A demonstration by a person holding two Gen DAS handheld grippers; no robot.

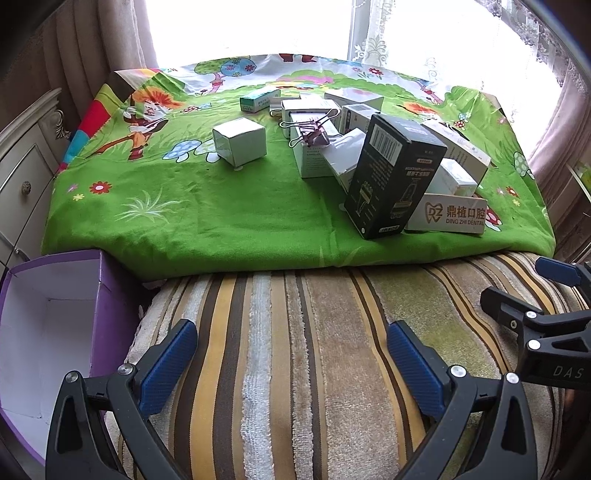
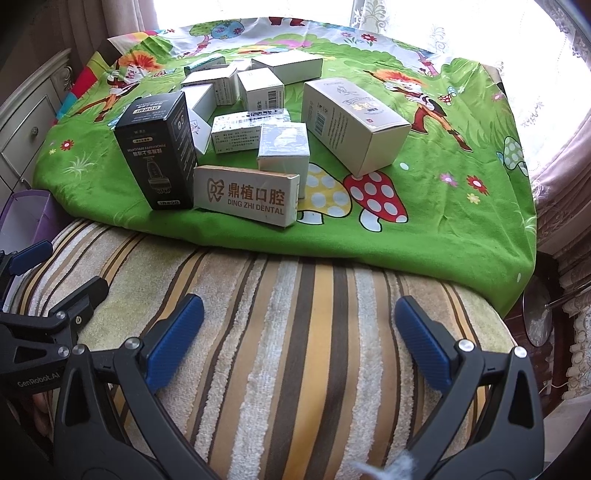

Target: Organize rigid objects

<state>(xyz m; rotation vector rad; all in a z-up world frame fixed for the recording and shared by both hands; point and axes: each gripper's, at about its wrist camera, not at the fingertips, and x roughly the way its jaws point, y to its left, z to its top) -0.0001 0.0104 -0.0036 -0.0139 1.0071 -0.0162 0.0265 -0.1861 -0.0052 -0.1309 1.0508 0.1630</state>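
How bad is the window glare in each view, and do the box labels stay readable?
Left wrist: window blown out white, dental box text sharp. Right wrist: window clipped at top right, dental box and black box legible; white blur at the bottom edge.

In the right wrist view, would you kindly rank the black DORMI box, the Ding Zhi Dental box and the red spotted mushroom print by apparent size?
1. Black DORMI box, largest.
2. Ding Zhi Dental box.
3. Red spotted mushroom print, though it looks close to the dental box, so that order is unsure.
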